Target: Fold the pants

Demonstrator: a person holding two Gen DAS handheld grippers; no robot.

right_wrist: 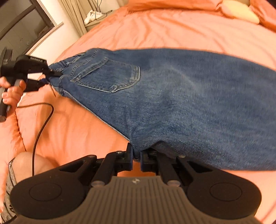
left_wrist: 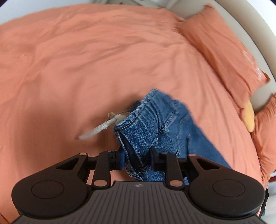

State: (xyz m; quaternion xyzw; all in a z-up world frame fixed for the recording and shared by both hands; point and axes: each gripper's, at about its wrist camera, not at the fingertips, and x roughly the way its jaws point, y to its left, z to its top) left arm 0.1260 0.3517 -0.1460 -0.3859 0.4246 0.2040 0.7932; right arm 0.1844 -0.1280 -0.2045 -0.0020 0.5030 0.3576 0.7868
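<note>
Blue jeans (right_wrist: 172, 103) hang stretched over the orange bed (right_wrist: 172, 31), back pocket (right_wrist: 107, 75) facing me. My left gripper (left_wrist: 137, 158) is shut on a bunched part of the waistband (left_wrist: 138, 127), from which a pale cord (left_wrist: 101, 128) sticks out to the left. In the right wrist view that same left gripper (right_wrist: 50, 78) pinches the waist end at the far left, held by a hand (right_wrist: 12, 91). My right gripper (right_wrist: 136, 158) is shut on the near edge of the denim, lower down the garment.
Orange pillows (left_wrist: 224, 56) and a yellow cushion (left_wrist: 249, 117) lie at the head of the bed. A black cable (right_wrist: 41, 127) trails over the cover by a person's knee (right_wrist: 32, 163). A curtain and a nightstand with a white cloth (right_wrist: 93, 14) stand beyond the bed.
</note>
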